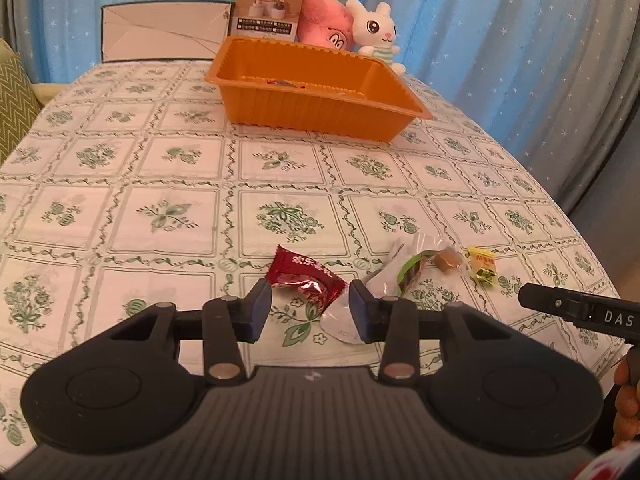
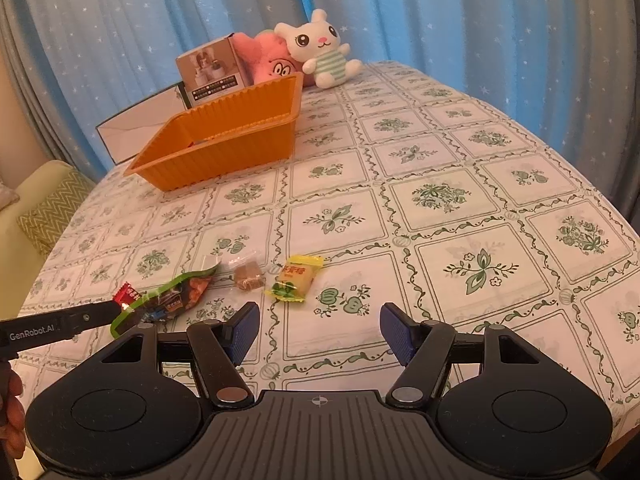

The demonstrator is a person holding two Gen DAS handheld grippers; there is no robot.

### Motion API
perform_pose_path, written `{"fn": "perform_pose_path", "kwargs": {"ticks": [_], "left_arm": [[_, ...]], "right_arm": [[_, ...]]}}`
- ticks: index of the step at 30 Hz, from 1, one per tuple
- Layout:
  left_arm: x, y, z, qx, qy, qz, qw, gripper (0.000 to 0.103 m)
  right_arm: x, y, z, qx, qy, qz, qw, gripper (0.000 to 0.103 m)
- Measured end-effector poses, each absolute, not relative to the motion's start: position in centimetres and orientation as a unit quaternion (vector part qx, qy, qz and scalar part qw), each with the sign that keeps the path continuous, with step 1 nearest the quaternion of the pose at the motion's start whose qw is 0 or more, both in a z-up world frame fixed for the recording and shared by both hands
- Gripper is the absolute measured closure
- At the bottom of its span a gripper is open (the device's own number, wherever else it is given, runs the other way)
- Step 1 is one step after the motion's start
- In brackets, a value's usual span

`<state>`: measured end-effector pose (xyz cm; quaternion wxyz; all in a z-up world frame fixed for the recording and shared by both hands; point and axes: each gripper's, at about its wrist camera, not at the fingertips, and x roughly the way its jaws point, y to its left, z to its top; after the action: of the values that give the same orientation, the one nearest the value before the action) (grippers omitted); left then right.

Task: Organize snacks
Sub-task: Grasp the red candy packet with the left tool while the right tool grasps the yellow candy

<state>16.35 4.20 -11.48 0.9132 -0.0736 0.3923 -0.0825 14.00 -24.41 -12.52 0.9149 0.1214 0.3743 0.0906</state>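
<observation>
A red foil snack (image 1: 306, 278) lies flat on the tablecloth between the fingertips of my left gripper (image 1: 310, 300). The pads stand close on either side of it, and I see no squeeze. To its right lie a green-rimmed clear pack (image 1: 404, 276), a brown sweet in clear wrap (image 1: 446, 260) and a yellow candy (image 1: 484, 266). My right gripper (image 2: 320, 322) hovers open over bare cloth, with the yellow candy (image 2: 294, 278) just ahead to its left. The orange tray (image 1: 312, 112) stands at the far side with a few wrappers on its floor.
Behind the tray (image 2: 224, 152) stand a printed box (image 1: 266, 10), a pink plush (image 1: 324, 20), a white rabbit plush (image 1: 376, 30) and a white carton (image 1: 160, 32). A green cushion (image 2: 52, 208) sits off the table's left edge. Blue curtains hang behind. A hand (image 1: 626, 404) holds the right gripper.
</observation>
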Motion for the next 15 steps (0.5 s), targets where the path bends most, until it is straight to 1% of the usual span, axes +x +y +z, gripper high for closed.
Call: {"fn": "perform_pose_path", "kwargs": {"ticks": [2, 9, 15], "left_arm": [[16.7, 4.0, -11.8, -0.078, 0.399, -0.087, 0.909, 0.067], [18.4, 3.5, -12.6, -0.093, 0.406, -0.089, 0.905, 0.067], [19.9, 3.6, -12.9, -0.108, 0.399, -0.082, 0.907, 0.067]], "right_arm": [[14.3, -24.5, -12.6, 0.121, 0.375, 0.089, 0.915, 0.036], [15.2, -24.6, -13.3, 0.123, 0.383, 0.079, 0.912, 0.036], [15.8, -24.5, -13.6, 0.117, 0.385, 0.071, 0.913, 0.036]]}}
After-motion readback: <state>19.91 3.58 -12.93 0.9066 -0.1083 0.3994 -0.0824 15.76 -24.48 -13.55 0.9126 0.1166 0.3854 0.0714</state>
